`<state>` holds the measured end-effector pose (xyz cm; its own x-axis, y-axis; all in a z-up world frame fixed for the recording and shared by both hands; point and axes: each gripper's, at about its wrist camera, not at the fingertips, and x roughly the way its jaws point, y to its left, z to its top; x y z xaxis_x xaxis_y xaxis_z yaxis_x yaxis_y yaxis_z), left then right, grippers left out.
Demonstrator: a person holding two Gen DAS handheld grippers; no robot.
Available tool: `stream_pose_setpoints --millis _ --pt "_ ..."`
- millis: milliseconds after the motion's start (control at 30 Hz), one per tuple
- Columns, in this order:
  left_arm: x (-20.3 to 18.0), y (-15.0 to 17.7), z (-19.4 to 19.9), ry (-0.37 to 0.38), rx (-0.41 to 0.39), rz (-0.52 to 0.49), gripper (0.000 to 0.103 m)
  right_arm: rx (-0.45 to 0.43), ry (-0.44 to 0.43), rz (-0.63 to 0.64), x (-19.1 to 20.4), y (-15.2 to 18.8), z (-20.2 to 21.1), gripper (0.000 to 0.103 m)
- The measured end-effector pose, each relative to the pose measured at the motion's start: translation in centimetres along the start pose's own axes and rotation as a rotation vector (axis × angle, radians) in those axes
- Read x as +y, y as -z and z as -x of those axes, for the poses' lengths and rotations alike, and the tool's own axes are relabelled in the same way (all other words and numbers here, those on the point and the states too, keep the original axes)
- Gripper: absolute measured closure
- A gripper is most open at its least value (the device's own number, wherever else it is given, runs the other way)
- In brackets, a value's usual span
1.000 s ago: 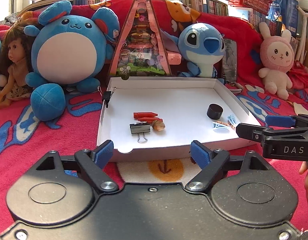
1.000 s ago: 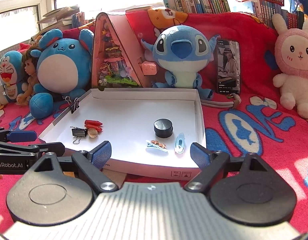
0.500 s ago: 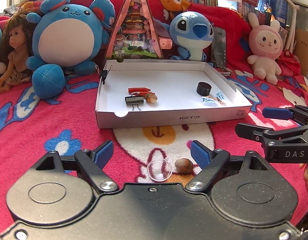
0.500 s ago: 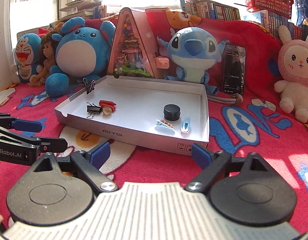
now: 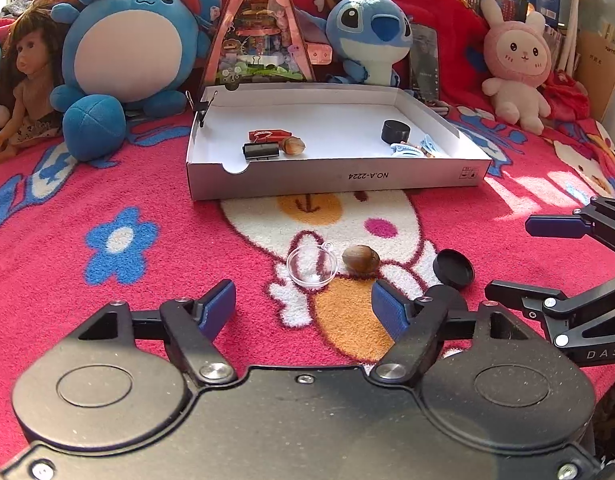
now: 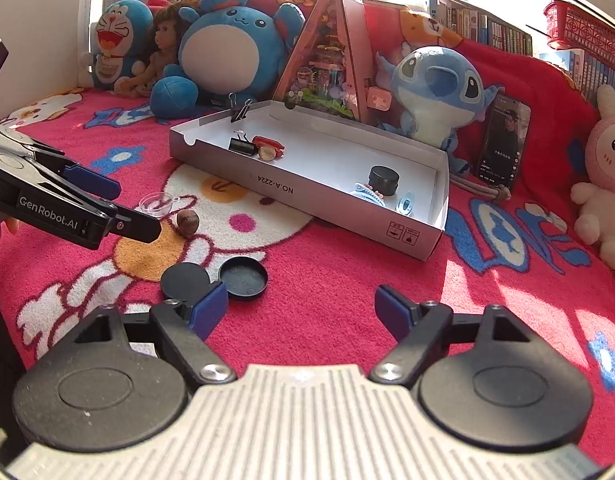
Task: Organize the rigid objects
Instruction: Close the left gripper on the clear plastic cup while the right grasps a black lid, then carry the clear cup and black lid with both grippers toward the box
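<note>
left gripper jaws apart, closing, nothing between; clear cup and nut lie on rug just past tips. right gripper jaws apart, closing, nothing between; two black lids near its left finger. right view shows both lids, left view only one. white box farther back; small things inside hard to make out
</note>
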<state>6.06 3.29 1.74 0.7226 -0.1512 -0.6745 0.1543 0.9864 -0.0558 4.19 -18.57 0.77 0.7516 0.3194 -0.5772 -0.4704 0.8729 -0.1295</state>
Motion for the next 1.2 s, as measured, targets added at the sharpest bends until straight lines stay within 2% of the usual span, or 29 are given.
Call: stream_pose_setpoints --millis 200,267,500,667,767,933,1033,1100,1200 --pt "0.0 0.1 -0.4 -0.007 -0.009 0.008 0.043 0.014 -0.019 0.009 0.8 0.6 -0.6 0.018" --pt "0.2 -0.1 -0.6 -0.006 -0.018 0.025 0.051 0.011 -0.018 -0.007 0.9 0.6 -0.9 0.021" --pt "0.4 -0.5 -1.3 -0.013 -0.03 0.057 0.059 -0.01 -0.011 -0.06 1.6 0.4 -1.8 0.034" --pt "0.2 -0.5 -1.5 -0.014 -0.034 0.056 0.076 -0.022 -0.026 -0.082 1.7 0.4 -1.9 0.046" --pt "0.1 -0.6 -1.5 -0.013 -0.033 0.06 0.076 -0.024 -0.036 -0.088 1.9 0.3 -1.9 0.052" --pt "0.1 -0.6 -1.5 -0.012 -0.032 0.062 0.076 -0.03 -0.05 -0.119 1.9 0.2 -2.0 0.052" --pt "0.1 -0.6 -1.5 -0.012 -0.032 0.064 0.076 -0.029 -0.056 -0.134 1.9 0.1 -2.3 0.057" --pt "0.1 -0.6 -1.5 -0.012 -0.033 0.065 0.076 -0.025 -0.06 -0.142 2.1 0.0 -2.4 0.065" --pt "0.1 -0.6 -1.4 -0.011 -0.032 0.071 0.076 -0.026 -0.053 -0.151 2.2 0.0 -2.4 0.066"
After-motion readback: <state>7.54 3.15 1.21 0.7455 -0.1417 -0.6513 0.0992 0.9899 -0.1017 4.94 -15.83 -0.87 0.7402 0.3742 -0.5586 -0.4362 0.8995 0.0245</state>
